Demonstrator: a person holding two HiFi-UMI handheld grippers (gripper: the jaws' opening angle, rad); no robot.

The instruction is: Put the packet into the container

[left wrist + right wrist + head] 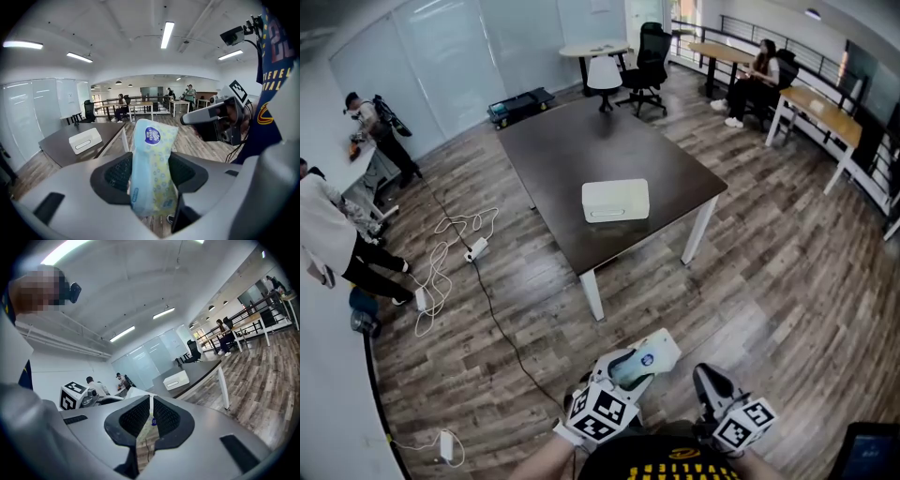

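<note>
Left gripper [152, 174] has its jaws spread wide and clamped on the blue-and-yellow packet [153, 154], which stands upright, well short of the desk [572, 150]. Right gripper [151, 421] hangs beside it, jaws pressed together on nothing. The white container [615, 200] sits near the desk's closest corner, lid probably down but too small to be sure.

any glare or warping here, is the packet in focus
Left gripper view: strong fisheye bend, dark corners, packet sharp, ceiling light blown out. Right gripper view: same bend. Head view: evenly lit, container crisp.
</note>
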